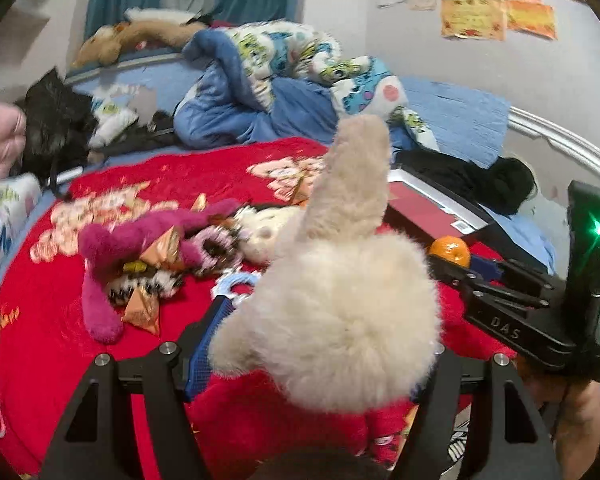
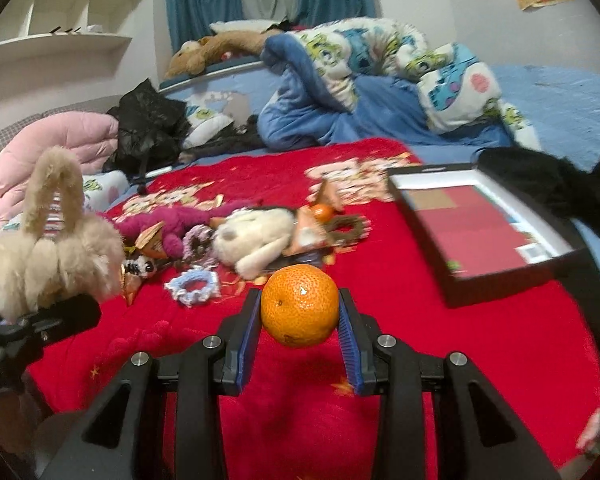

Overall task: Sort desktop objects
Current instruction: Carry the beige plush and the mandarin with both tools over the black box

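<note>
Scrunchies (image 2: 193,289), two; oranges (image 2: 299,311), two; earmuffs (image 2: 52,264), one pair.

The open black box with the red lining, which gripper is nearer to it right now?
Right. The right gripper, shut on the orange, is just beside the black box. The left gripper, holding the fluffy earmuffs, is farther away on the opposite side.
</note>
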A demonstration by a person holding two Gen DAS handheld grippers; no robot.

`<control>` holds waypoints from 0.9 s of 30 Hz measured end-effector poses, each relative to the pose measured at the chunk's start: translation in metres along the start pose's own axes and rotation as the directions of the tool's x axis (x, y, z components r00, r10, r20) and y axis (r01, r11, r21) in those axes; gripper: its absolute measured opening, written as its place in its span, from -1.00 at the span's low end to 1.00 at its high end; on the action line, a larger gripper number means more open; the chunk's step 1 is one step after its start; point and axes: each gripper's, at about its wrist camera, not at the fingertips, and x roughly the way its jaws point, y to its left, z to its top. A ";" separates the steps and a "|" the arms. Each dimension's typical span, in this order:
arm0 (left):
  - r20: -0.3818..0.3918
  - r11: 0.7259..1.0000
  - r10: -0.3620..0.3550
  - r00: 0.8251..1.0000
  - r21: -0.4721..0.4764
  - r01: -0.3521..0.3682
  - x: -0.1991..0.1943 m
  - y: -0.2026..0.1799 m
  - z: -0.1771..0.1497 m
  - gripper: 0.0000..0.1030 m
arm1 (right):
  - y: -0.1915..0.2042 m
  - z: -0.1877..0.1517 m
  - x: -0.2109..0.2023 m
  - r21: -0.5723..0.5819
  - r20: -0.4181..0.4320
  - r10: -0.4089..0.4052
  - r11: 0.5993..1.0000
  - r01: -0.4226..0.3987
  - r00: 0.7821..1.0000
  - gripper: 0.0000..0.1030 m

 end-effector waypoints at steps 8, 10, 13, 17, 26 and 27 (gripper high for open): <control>-0.017 0.991 -0.126 0.992 0.039 0.127 -0.005 -0.069 0.010 0.42 | -0.041 -0.006 -0.063 0.031 0.048 -0.105 0.994 0.104 0.993 -0.33; -0.031 0.986 -0.160 0.987 0.047 0.162 -0.001 -0.088 0.009 0.42 | -0.052 -0.009 -0.074 0.044 0.050 -0.124 0.992 0.122 0.991 -0.33; -0.047 0.980 -0.186 0.982 0.068 0.188 0.007 -0.111 0.010 0.42 | -0.064 -0.014 -0.085 0.053 0.049 -0.145 0.988 0.142 0.988 -0.33; -0.072 0.971 -0.221 0.973 0.082 0.226 0.020 -0.131 0.013 0.42 | -0.080 -0.018 -0.093 0.078 0.056 -0.151 0.986 0.147 0.987 -0.33; -0.129 0.959 -0.267 0.955 0.060 0.276 0.077 -0.144 0.051 0.42 | -0.118 -0.008 -0.084 0.135 0.077 -0.156 0.980 0.144 0.985 -0.33; -0.137 0.958 -0.266 0.954 0.068 0.277 0.084 -0.144 0.057 0.42 | -0.122 -0.006 -0.081 0.141 0.077 -0.152 0.980 0.140 0.985 -0.33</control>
